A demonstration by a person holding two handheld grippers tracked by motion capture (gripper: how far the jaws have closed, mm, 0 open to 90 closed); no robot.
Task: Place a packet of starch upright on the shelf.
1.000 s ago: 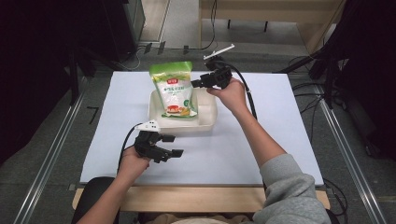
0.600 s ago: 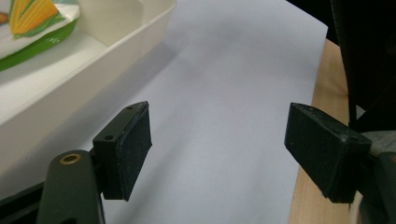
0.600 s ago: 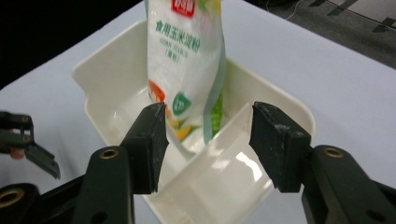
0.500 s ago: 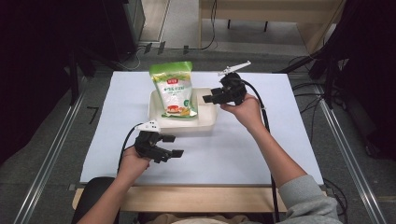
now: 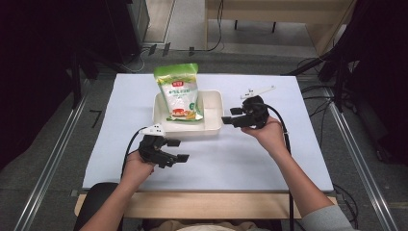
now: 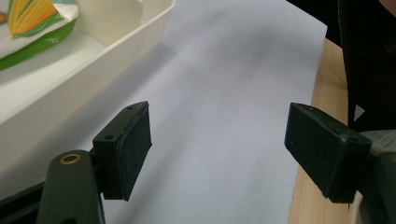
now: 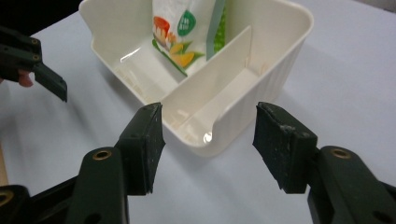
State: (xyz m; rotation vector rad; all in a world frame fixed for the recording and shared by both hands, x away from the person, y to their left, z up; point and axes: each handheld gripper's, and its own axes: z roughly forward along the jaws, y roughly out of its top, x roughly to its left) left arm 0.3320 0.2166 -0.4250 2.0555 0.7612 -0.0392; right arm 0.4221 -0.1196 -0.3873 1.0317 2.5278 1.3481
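Note:
A white divided tray [image 5: 214, 126] sits mid-table. A green and white snack bag [image 5: 180, 94] stands in its larger compartment and leans against the far wall; the bag [image 7: 180, 35] also shows in the right gripper view. My right gripper [image 5: 229, 115] hovers just off the tray's right side, pointing left at it. Its jaws have just been opening a little, and the right gripper [image 7: 210, 112] is open, with the tray's near corner [image 7: 205, 140] ahead of the pads and untouched. My left gripper [image 5: 180, 150] rests in front of the tray. The left gripper [image 6: 217, 119] is wide open over bare mat.
A pale blue mat [image 5: 260, 159] covers the table, with a wooden edge [image 5: 202, 204] along the near side. Dark equipment and metal rails flank the table. The tray's narrow compartment [image 7: 224, 100] holds nothing.
My right gripper has drawn back from the bag's top, moving right, toward the person and down to the tray's right side. The left gripper has stayed put.

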